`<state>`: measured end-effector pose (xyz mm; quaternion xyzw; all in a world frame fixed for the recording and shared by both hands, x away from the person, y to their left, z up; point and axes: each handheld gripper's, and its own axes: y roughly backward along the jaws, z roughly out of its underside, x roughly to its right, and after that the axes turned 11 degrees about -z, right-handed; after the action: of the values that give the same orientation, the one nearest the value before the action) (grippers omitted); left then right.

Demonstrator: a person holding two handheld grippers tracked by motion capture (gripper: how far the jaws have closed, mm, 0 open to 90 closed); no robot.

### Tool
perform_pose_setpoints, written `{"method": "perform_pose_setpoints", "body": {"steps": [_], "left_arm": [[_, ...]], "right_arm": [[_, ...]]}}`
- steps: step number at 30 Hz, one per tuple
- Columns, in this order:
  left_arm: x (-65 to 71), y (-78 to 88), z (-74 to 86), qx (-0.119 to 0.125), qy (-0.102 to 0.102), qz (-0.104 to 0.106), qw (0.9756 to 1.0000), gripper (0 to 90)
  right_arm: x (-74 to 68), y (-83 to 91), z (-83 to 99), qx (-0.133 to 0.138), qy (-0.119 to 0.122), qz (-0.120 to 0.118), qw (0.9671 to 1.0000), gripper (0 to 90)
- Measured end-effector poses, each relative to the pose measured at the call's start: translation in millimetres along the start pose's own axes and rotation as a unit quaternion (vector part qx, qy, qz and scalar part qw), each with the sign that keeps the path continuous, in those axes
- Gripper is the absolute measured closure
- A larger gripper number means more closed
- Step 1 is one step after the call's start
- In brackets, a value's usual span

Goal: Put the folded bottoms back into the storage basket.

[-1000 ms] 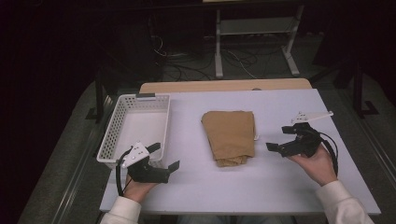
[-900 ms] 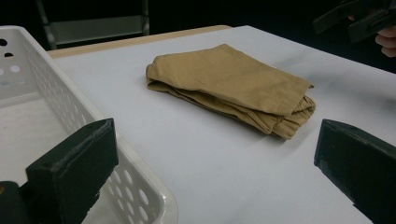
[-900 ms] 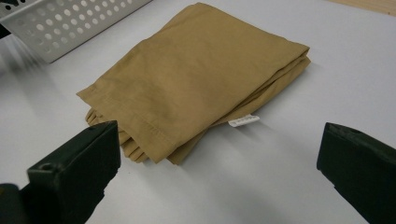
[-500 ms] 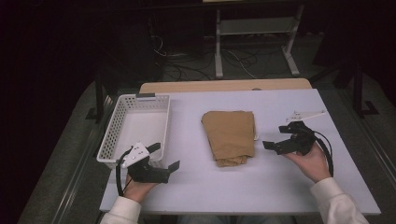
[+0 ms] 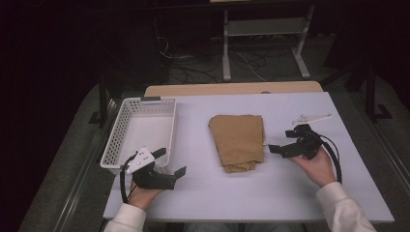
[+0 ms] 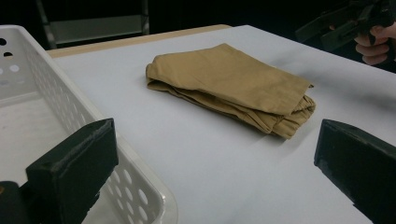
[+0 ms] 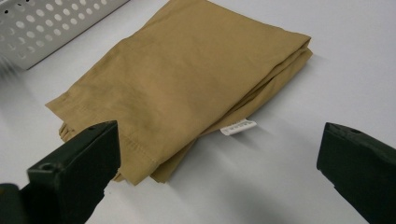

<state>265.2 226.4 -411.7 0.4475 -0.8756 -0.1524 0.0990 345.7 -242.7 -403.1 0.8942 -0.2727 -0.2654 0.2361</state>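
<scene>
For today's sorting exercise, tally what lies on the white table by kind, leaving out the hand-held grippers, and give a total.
Folded tan garment: 1
White perforated basket: 1
Small white piece near the far right edge: 1
Total: 3

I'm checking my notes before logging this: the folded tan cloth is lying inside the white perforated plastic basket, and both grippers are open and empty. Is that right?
Not quite. The folded tan cloth lies on the white table, beside the white perforated plastic basket, not in it; the high view shows the gap between them. The rest holds: the left gripper and right gripper are open and empty.
</scene>
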Motion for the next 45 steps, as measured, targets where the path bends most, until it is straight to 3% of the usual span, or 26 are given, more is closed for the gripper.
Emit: {"method": "perform_pose_setpoints", "body": {"steps": [15,30,45], "left_arm": [[0.2,0.3,-0.1,0.001,0.001,0.0,1.0,0.2],[0.4,0.2,-0.1,0.001,0.002,-0.001,1.0,0.2],[0.4,0.7,-0.3,0.002,0.002,-0.001,1.0,0.2]], "right_arm": [[-0.6,-17.0,-2.0,0.006,-0.024,-0.014,0.9996,0.0],[3.4,-29.8,-7.7,-0.029,-0.052,-0.011,0.9982,0.0],[-1.8,-50.1,-20.9,-0.088,-0.072,-0.014,0.9934,0.0]]}}
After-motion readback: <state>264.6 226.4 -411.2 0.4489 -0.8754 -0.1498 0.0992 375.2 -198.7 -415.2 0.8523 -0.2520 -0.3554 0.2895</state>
